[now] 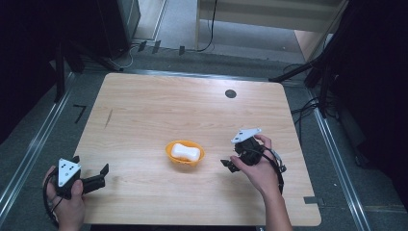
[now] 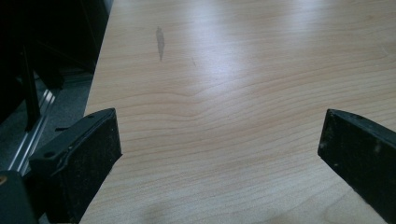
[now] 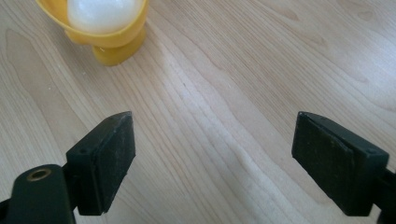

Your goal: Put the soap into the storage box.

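An orange bowl (image 1: 184, 153) stands near the middle of the wooden table (image 1: 159, 106), and a white bone-shaped object (image 1: 185, 152) lies in it. To the bowl's right a hand holds my right gripper (image 1: 230, 163) just above the wood, jaws open with nothing between them. In the right gripper view the bowl (image 3: 109, 35) and the white object (image 3: 100, 14) sit at the top left, beyond the right gripper (image 3: 212, 149). My left gripper (image 1: 91, 168) rests at the table's front left corner, open and empty. The left gripper (image 2: 219, 144) frames bare wood in its own view.
A small dark round mark (image 1: 230, 93) sits near the table's far edge. A dark streak (image 2: 160, 42) marks the wood left of centre. Black stands and cables crowd the floor on both sides, and metal rails (image 1: 29, 154) run along the table.
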The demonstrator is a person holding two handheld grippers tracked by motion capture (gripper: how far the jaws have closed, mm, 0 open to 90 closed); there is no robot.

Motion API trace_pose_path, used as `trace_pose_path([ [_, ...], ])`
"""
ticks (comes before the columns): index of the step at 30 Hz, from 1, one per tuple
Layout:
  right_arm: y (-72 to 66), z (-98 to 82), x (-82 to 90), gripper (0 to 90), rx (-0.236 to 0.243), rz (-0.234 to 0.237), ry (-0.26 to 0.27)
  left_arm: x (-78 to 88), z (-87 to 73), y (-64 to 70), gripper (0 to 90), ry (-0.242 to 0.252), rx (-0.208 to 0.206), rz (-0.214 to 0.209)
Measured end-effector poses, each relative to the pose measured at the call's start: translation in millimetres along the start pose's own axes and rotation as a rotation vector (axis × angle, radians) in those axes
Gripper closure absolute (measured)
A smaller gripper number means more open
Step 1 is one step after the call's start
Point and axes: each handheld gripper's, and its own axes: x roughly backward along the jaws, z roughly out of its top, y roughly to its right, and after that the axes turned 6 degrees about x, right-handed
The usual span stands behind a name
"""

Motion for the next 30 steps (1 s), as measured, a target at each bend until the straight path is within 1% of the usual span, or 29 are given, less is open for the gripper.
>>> trace_pose_path([
  [2,0.8,-9.1,2.3,13.9,-0.011,-0.002,0.013,-0.5,0.3,0.0,0.0,-0.007,-0.002,0.002],
  [4,0.9,-10.6,2.8,13.9,-0.01,-0.004,0.016,-0.8,0.7,-0.4,0.0,-0.013,0.001,0.002],
  [5,1.9,-17.4,4.6,13.9,-0.022,-0.009,0.027,-1.0,0.7,-0.8,0.0,-0.012,0.006,0.002],
  [6,1.9,-17.4,4.6,13.9,-0.022,-0.009,0.027,-1.0,0.7,-0.8,0.0,-0.012,0.006,0.002],
  [12,5.8,-35.8,7.3,13.8,-0.054,-0.013,0.051,-1.2,0.8,-0.6,0.0,-0.014,0.007,0.007],
  [18,7.0,-50.6,10.4,13.7,-0.065,-0.016,0.072,-1.5,0.9,-1.0,0.0,-0.014,0.013,0.011],
  [21,7.1,-53.9,11.9,13.6,-0.07,-0.018,0.078,-1.5,1.0,-1.2,0.0,-0.016,0.014,0.008],
  [22,8.1,-58.5,15.0,13.5,-0.077,-0.024,0.094,-1.7,1.0,-1.0,0.0,-0.015,0.015,0.01],
  [26,9.6,-64.4,18.6,13.4,-0.089,-0.035,0.093,-2.0,1.2,-1.1,0.0,-0.02,0.015,0.01],
  [27,10.2,-68.6,20.9,13.3,-0.102,-0.04,0.098,-2.0,1.4,-1.5,0.0,-0.024,0.017,0.006],
  [29,11.0,-70.4,21.7,13.3,-0.101,-0.044,0.102,-2.1,1.4,-1.8,0.0,-0.023,0.021,0.005],
  [30,12.4,-75.7,23.8,13.3,-0.111,-0.054,0.109,-2.2,1.5,-2.2,0.0,-0.023,0.024,0.005],
])
